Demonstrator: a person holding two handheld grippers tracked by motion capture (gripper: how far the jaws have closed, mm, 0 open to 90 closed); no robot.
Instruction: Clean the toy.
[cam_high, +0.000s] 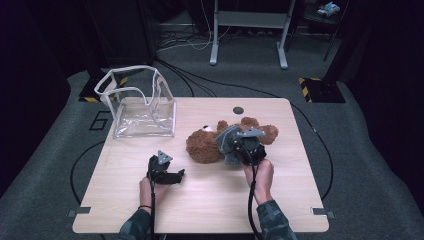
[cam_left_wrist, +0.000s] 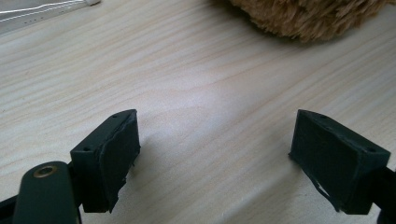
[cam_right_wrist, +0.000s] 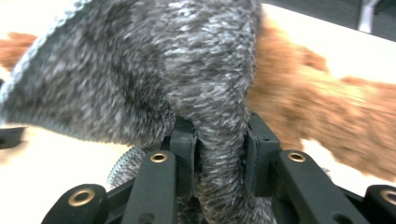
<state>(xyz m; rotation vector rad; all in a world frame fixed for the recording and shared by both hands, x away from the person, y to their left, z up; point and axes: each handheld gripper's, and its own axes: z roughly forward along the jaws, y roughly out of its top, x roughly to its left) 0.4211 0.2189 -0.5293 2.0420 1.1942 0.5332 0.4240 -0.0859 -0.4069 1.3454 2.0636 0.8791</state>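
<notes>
At the far left of the tabletop (cam_high: 125, 200), a clear plastic pouch (cam_high: 142, 107) is seen standing with its mouth open and its rim sagging. Nearer the person, the left gripper (cam_high: 172, 175) is held low over bare wood, released, with nothing between its jaws; in the left gripper view its pads (cam_left_wrist: 116, 154) are seen well apart, and the brown plush is seen just beyond them at the top edge. To the right of it, near the middle of the tabletop, a brown teddy bear (cam_high: 210, 142) is lying on its side, and a grey knitted garment (cam_high: 230, 142) is gathered against it. The right gripper (cam_high: 245, 150) is clenched on a bunched fold of that garment; in the right gripper view the grey knit (cam_right_wrist: 219, 140) is seen squeezed between the two jaws, with the rest of the cloth fanned out above and the bear (cam_right_wrist: 327, 116) behind. Whether the garment is worn by the bear or merely laid on it cannot be told. The step in hand is judged to be the drawing of the garment over or off the bear. It would be done best if the fold were kept pinched deep between the pads, the pull were made slowly along the bear's body rather than straight upward, and the bear were steadied by the free left gripper, so that the toy is not dragged across the wood.
</notes>
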